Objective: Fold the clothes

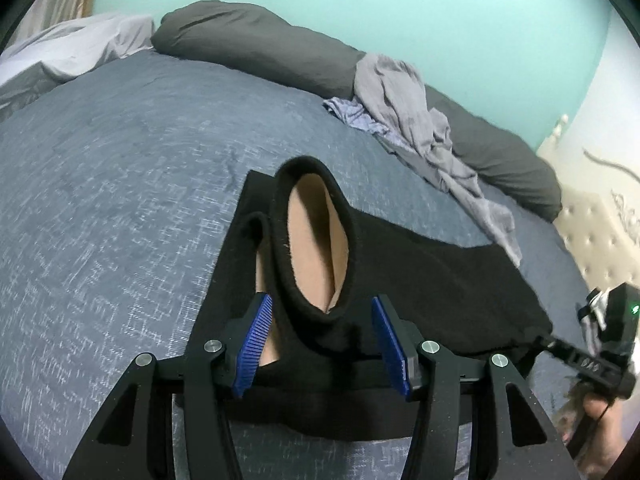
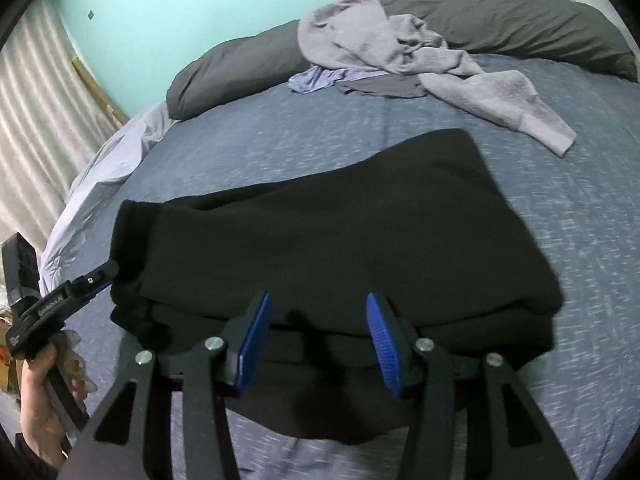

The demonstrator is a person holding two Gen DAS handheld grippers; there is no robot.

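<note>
A black garment (image 1: pixel 440 288) with a tan lining lies folded flat on the blue-grey bed cover (image 1: pixel 120 200). My left gripper (image 1: pixel 322 306) is shut on its collar end, and the black collar with its tan inside fills the gap between the blue pads. From the right wrist view the left gripper (image 2: pixel 110 274) pinches the left edge of the garment (image 2: pixel 320 232). My right gripper (image 2: pixel 318 300) hovers over the garment's near edge with its jaws apart and its pads off the cloth. In the left wrist view the right gripper (image 1: pixel 554 342) sits at the garment's right corner.
A heap of light grey clothes (image 2: pixel 380 40) with a bluish piece lies at the far side against a long dark grey pillow (image 2: pixel 520 20). A white sheet (image 1: pixel 80 48) bunches at the far left. A cream tufted headboard (image 1: pixel 600 240) stands to the right. A person's hand (image 2: pixel 36 392) holds the left gripper.
</note>
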